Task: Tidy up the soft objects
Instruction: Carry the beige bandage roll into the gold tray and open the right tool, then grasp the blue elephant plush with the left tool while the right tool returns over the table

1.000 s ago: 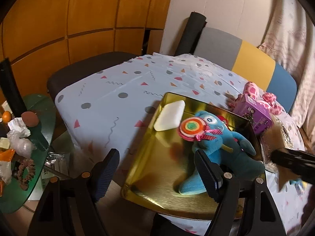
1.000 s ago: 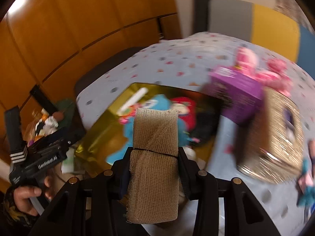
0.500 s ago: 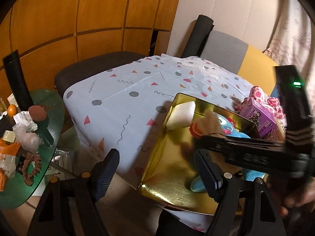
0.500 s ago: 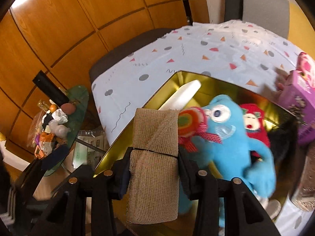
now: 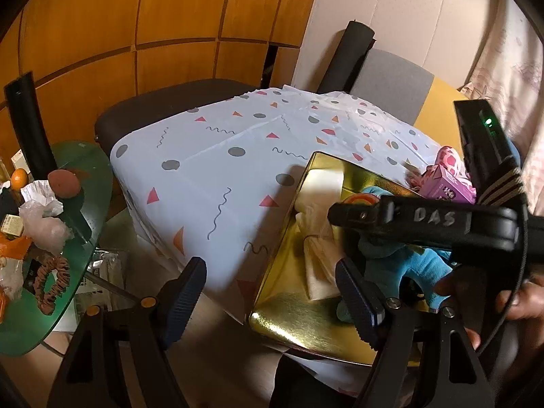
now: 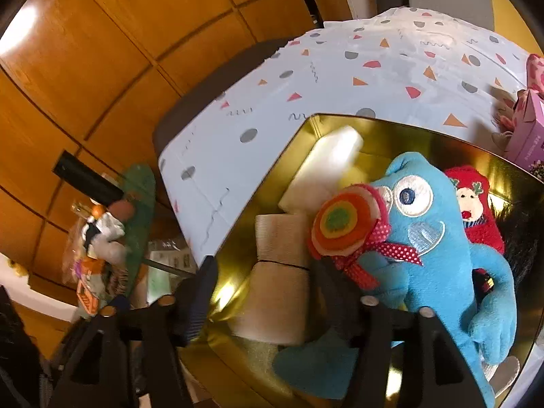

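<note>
1. The gauze roll (image 6: 278, 272), a beige woven bundle cinched at its middle by a thin dark band, lies in the gold tray (image 6: 510, 183) near the tray's left edge. It sits below the white foam block (image 6: 326, 166) and just beside the blue plush monster (image 6: 438, 238).
2. The right gripper (image 6: 261, 292) has just been opening. Its jaws now stand apart with the roll between them, and a gap shows on the left side, so the pads no longer seem to press it. I judge the roll as set down.
3. The left gripper (image 5: 268, 292) hangs spread and empty over the near corner of the tablecloth (image 5: 217, 170), by the tray's left edge.
4. Handling, as a judgement: the roll looks light, soft and squashy, with a coarse weave that should not slip. The banded waist is the sound place to pinch; a grip at a loose end would likely let the layers splay or unwind.
5. The plush monster, with its felt lollipop (image 6: 343, 221), fills the tray's middle. A red Christmas sock (image 6: 476, 210) lies behind it toward the right edge. Both look limp and light; take them by the body, not by a limb.
6. A purple box (image 5: 445, 190) stands on the cloth beyond the tray's far right corner.
</note>
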Demonstrator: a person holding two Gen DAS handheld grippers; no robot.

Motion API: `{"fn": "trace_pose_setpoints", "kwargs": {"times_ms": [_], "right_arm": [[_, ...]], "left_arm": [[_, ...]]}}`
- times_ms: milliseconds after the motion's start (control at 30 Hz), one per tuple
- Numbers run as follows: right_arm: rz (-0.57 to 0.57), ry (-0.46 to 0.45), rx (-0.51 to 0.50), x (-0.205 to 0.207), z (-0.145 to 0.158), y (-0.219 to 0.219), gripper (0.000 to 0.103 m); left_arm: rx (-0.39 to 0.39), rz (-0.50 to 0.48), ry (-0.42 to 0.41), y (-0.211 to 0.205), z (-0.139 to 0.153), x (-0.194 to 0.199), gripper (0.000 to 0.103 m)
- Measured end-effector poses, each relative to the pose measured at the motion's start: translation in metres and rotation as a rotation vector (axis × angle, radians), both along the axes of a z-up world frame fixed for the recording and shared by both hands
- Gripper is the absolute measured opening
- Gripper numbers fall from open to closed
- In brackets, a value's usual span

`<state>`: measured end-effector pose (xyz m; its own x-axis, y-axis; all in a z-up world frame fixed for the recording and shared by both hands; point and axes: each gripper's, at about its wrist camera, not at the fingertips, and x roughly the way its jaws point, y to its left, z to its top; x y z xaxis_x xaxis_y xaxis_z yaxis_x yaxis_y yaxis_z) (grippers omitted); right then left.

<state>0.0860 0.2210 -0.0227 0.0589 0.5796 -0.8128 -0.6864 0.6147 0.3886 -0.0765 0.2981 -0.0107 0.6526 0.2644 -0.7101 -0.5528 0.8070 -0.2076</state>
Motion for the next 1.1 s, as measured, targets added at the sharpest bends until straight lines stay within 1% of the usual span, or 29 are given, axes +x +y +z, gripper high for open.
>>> {"fn": "trace_pose_setpoints", "kwargs": {"times_ms": [167, 300, 400, 633, 733, 867, 1000, 1100], "right_arm": [[-0.014, -0.090, 0.007, -0.008, 0.018, -0.019, 0.064], [-0.048, -0.184, -0.006, -0.017, 0.029, -0.048, 0.064], [-0.086, -0.270, -0.021, -0.024, 0.037, -0.074, 0.064], [-0.179, -0.395, -0.060, -0.034, 0.047, -0.139, 0.064], [-0.218, -0.413, -0.069, -0.034, 0.048, -0.168, 0.064], [-0.291, -0.412, -0.082, -0.029, 0.048, -0.211, 0.064], [-0.388, -0.406, -0.112, -0.022, 0.047, -0.265, 0.064], [-0.500, -0.406, -0.135, -0.014, 0.049, -0.319, 0.064]], "left_arm": [[0.016, -0.015, -0.015, -0.005, 0.005, 0.000, 0.079], [0.011, -0.039, -0.014, -0.013, 0.004, 0.003, 0.079], [0.010, -0.076, -0.015, -0.025, 0.005, 0.008, 0.079], [0.026, -0.180, -0.020, -0.058, 0.011, 0.023, 0.079], [0.039, -0.235, -0.020, -0.076, 0.015, 0.031, 0.079], [0.060, -0.327, -0.027, -0.104, 0.023, 0.042, 0.079], [0.088, -0.457, -0.045, -0.137, 0.033, 0.050, 0.079], [0.092, -0.573, -0.041, -0.167, 0.037, 0.057, 0.079]]}}
